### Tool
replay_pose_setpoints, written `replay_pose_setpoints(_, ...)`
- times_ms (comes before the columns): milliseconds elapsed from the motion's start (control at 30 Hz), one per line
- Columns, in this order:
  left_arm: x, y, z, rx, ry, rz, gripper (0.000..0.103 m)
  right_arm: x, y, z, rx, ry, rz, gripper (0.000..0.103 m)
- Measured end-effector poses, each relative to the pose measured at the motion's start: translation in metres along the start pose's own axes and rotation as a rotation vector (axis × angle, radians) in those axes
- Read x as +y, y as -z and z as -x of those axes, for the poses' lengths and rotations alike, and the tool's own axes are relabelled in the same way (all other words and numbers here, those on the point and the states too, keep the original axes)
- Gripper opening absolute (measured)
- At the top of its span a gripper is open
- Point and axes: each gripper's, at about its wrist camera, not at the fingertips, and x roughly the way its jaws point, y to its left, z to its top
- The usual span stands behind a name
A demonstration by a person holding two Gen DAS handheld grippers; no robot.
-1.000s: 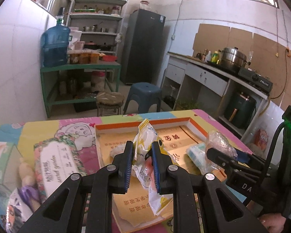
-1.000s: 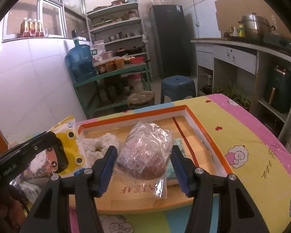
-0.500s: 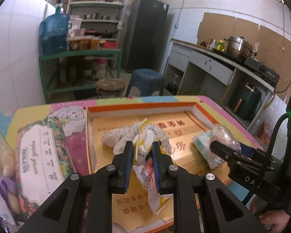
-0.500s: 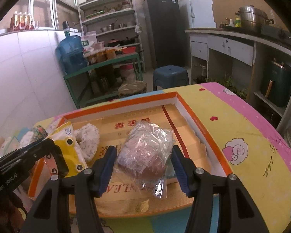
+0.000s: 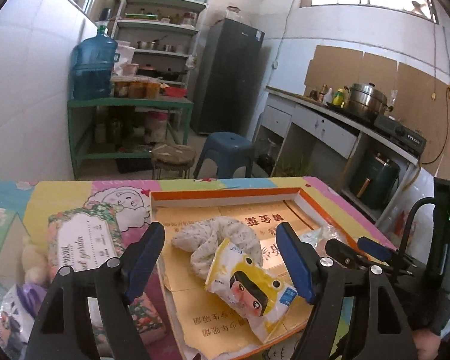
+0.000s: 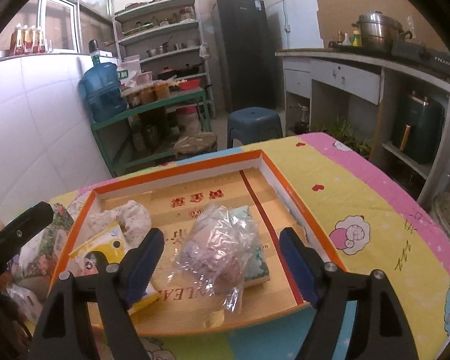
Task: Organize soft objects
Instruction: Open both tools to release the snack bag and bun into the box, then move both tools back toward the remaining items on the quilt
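An orange-rimmed cardboard tray (image 5: pixel 225 193) (image 6: pixel 177 166) lies on the table. Inside it rests a yellow cartoon snack packet (image 5: pixel 249 288) (image 6: pixel 100 247), against a rolled speckled cloth (image 5: pixel 216 240) (image 6: pixel 129 217). My left gripper (image 5: pixel 222 262) hangs over the packet with its jaws opening and the pads clear of it. A clear plastic bag holding something pinkish (image 6: pixel 219 246) lies in the tray on a light green tissue pack (image 6: pixel 256 262). My right gripper (image 6: pixel 222 262) stands over the bag, jaws opening, pads not touching it.
A floral tissue box (image 5: pixel 84 240) and other soft packs (image 5: pixel 12 306) lie left of the tray on the patterned tablecloth (image 6: pixel 360 204). Beyond the table stand a blue stool (image 5: pixel 225 150), a green shelf with a water jug (image 5: pixel 93 69), a fridge and a counter.
Both grippers have spread their jaws. The yellow packet dropped from the left gripper into the tray, and the plastic bag was let go by the right gripper and settled in the tray.
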Motion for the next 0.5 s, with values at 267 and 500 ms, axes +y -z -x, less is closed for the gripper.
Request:
replay_pose_setpoints(267,0.004,-0.006,0.044,-0.084,-0.008,-0.015,0.078,0.019,-0.01,0.041,-0.096,-0.021,0.014,0.079)
replay_pose_setpoints(500,0.024,-0.01,0.091,-0.115,-0.051,-0.018,0.078,0.061,-0.01,0.075,-0.133,-0.091,0.072,0.079)
